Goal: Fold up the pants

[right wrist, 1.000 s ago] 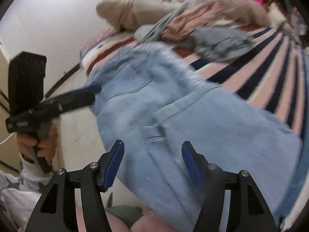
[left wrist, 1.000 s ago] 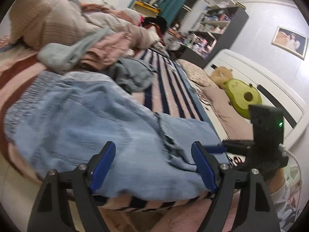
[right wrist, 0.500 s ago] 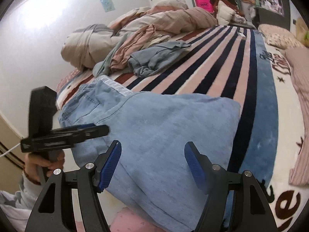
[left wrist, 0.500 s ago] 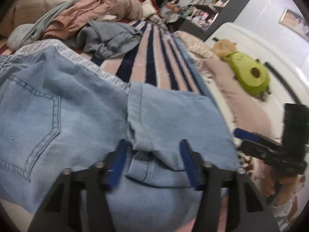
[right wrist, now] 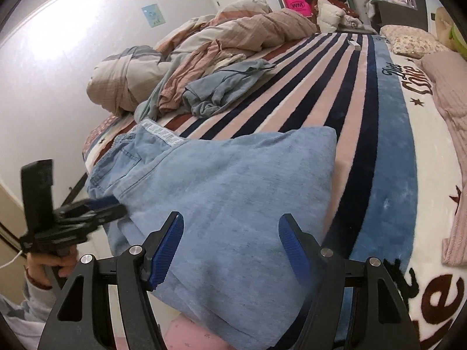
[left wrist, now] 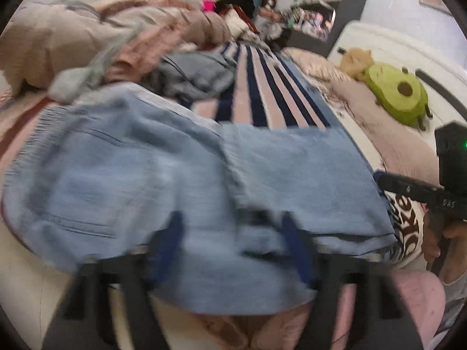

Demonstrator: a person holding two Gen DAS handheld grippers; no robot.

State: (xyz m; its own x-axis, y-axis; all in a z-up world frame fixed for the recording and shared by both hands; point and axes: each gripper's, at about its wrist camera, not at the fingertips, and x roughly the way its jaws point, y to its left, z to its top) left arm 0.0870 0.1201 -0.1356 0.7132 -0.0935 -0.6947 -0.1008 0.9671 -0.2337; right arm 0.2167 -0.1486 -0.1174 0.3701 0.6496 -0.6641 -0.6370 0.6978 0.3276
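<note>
Light blue denim pants (left wrist: 181,169) lie folded on the striped bed near its front edge, waistband to the left; they also show in the right wrist view (right wrist: 233,180). My left gripper (left wrist: 233,245) is open just above the pants' near edge, blurred by motion, and holds nothing. My right gripper (right wrist: 230,242) is open over the pants' near part and holds nothing. The left gripper (right wrist: 96,210) shows at the pants' left edge in the right wrist view. The right gripper (left wrist: 414,186) shows at the pants' right edge in the left wrist view.
A striped blanket (right wrist: 335,87) covers the bed. A pile of crumpled clothes and bedding (right wrist: 204,67) lies at the back left, with a grey-blue garment (right wrist: 227,87) in front. A green avocado plush (left wrist: 400,93) and pillows lie at the right. Shelves stand behind.
My left gripper has pulled back and lifted from the pants' fold, and its view is blurred by motion. My right gripper has shifted slightly and stayed open. The pants lie as before.
</note>
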